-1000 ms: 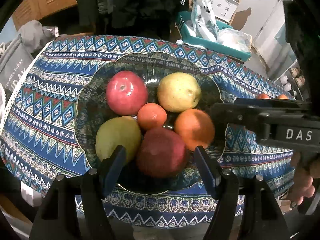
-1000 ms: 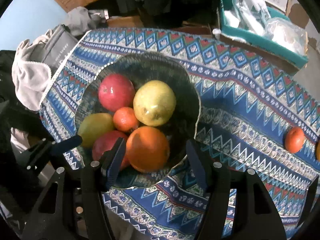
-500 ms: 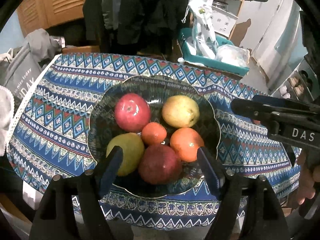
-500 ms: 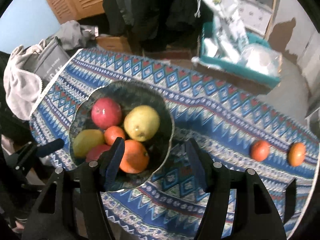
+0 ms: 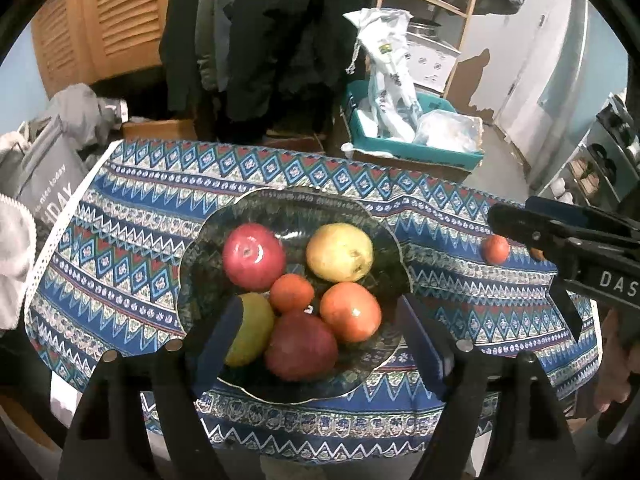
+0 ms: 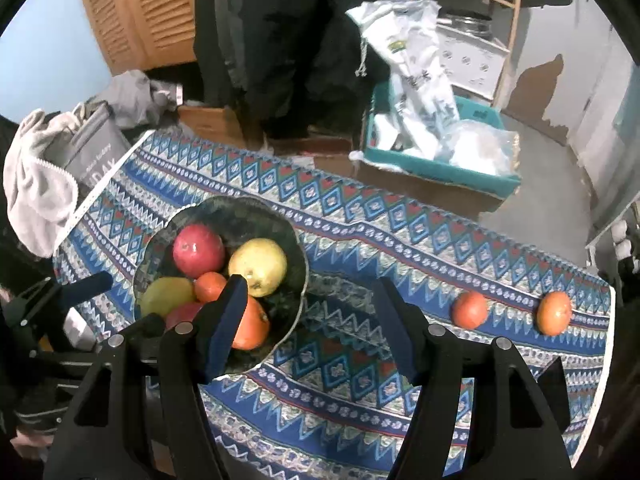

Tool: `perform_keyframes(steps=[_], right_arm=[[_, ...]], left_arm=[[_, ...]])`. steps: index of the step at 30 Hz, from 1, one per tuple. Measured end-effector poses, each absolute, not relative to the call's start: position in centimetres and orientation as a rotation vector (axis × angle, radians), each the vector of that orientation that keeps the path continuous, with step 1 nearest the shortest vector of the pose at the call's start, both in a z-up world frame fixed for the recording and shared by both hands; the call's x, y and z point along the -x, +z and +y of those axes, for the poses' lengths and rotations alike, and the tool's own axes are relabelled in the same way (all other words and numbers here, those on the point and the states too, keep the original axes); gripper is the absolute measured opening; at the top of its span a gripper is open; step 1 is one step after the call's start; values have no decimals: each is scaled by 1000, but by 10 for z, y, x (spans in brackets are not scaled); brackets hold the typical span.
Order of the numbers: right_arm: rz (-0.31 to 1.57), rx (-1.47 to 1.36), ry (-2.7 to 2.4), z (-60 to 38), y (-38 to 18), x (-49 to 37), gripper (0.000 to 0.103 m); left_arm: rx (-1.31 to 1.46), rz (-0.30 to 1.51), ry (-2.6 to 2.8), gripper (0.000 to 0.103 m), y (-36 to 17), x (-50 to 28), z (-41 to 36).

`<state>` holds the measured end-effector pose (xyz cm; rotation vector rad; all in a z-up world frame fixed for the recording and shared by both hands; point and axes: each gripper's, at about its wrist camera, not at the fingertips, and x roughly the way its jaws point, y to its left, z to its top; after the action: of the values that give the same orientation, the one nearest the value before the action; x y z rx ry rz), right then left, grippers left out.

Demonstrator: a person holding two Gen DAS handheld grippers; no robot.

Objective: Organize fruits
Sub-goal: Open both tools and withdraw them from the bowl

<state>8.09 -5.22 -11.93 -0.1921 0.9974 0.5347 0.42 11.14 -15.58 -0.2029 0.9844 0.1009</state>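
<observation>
Left wrist view: dark glass bowl (image 5: pixel 384 224) directly ahead of the left gripper (image 5: pixel 320 328), holding six fruits: red apple (image 5: pixel 253 255), yellow pear (image 5: pixel 339 252), small tangerine (image 5: pixel 291 293), orange (image 5: pixel 350 311), dark red apple (image 5: pixel 301 345), green pear (image 5: pixel 252 328). Left gripper jaws opening, nothing between the pads, poised above the near fruits. Right gripper (image 6: pixel 306 324) jaws opening, empty, above the patterned tablecloth (image 6: pixel 360 360) with the bowl to its left; two loose tangerines (image 6: pixel 469 309) (image 6: pixel 554 313) lie on the cloth to its right, well apart from the bowl. Beyond the table: teal tray (image 5: pixel 416 148) with plastic bags, grey bag (image 5: pixel 48 176) far left.
</observation>
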Motion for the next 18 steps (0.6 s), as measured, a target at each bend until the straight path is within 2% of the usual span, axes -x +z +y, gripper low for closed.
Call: perform_keyframes(steps=[6, 18], right_arm=[[952, 172, 506, -75, -104, -76, 71], [890, 158, 422, -126, -87, -72, 71]], left_arm=[[190, 966, 72, 81, -145, -7, 95], [183, 959, 25, 81, -136, -18, 62]])
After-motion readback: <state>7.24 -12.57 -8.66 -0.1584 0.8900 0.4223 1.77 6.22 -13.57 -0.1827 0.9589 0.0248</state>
